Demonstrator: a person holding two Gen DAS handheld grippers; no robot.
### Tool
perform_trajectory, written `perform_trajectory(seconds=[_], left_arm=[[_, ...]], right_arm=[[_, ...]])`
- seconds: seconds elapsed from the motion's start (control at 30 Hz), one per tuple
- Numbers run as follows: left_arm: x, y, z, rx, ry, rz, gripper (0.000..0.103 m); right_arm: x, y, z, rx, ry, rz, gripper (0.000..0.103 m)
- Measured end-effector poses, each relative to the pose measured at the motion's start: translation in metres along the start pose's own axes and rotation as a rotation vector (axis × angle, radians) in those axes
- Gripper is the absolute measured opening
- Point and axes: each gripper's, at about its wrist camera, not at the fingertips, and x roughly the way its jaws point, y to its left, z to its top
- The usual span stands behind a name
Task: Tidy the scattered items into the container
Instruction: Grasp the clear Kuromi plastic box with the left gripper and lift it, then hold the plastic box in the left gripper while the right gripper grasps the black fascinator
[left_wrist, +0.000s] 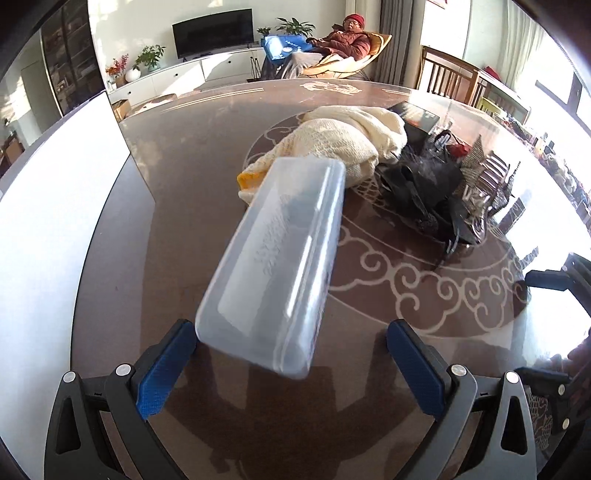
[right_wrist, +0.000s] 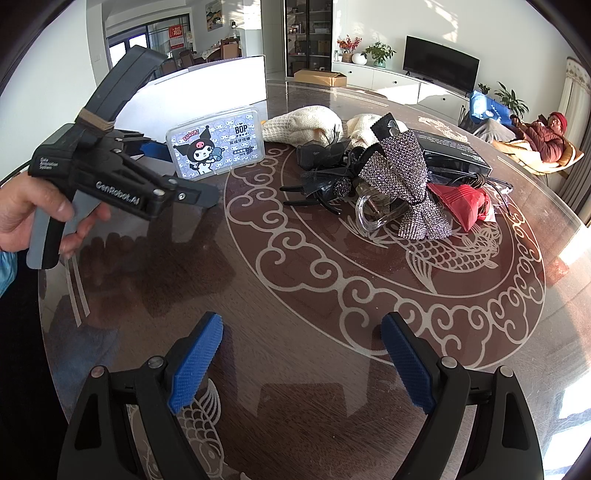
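The left gripper (left_wrist: 291, 325), held in a hand (right_wrist: 33, 218), carries "GenRobot.AI" in pale letters along its dark body, with a small label reading "Data Acquisition System". Its blue-padded jaws stand wide apart. A translucent plastic case (right_wrist: 216, 144) lies lengthwise between them, tilted up on edge and blurred. It is not pinched, and I cannot tell whether its near corner touches a pad. From the right wrist view, its printed face reads "KUROMI" beside a cartoon figure, and "BOP" at the top right. The smaller characters below are too small to read.

The right gripper (right_wrist: 303, 321) hangs over bare patterned table (right_wrist: 295, 288), jaws spread wide and holding nothing.

Further out, the scattered things sit heaped mid-table: a rhinestone bow (right_wrist: 399, 177), black hair clips (right_wrist: 321, 173), a clear claw clip (right_wrist: 373, 218), a red pouch (right_wrist: 469, 206) and a cream knit cloth (right_wrist: 306, 123). A white box (right_wrist: 207, 81) stands at the table's far edge, behind the case.
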Motion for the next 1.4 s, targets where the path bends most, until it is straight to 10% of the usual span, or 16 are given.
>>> perform_trajectory(seconds=[0.17, 0.27, 0.73, 0.87, 0.97, 1.4], left_arm=[[0.010, 0.004, 0.018, -0.023, 0.010, 0.015, 0.102], [-0.002, 0.006, 0.019, -0.046, -0.046, 0.030, 0.032], [-0.052, 0.010, -0.081, -0.195, -0.107, 0.142, 0.036], [-0.045, 0.016, -0.079, -0.255, -0.079, 0.195, 0.094], [-0.041, 0.021, -0.077, -0.276, -0.072, 0.142, 0.103], [-0.039, 0.012, -0.076, -0.247, -0.058, 0.163, 0.103]], right_arm=[[0.000, 0.000, 0.000, 0.000, 0.000, 0.000, 0.089], [0.000, 0.000, 0.000, 0.000, 0.000, 0.000, 0.089], [-0.001, -0.005, 0.001, 0.036, 0.007, 0.012, 0.089], [0.009, 0.002, 0.013, -0.039, 0.035, 0.026, 0.089], [0.021, -0.004, 0.028, -0.057, 0.046, 0.039, 0.089], [0.093, -0.005, 0.127, -0.086, 0.106, 0.043, 0.089]])
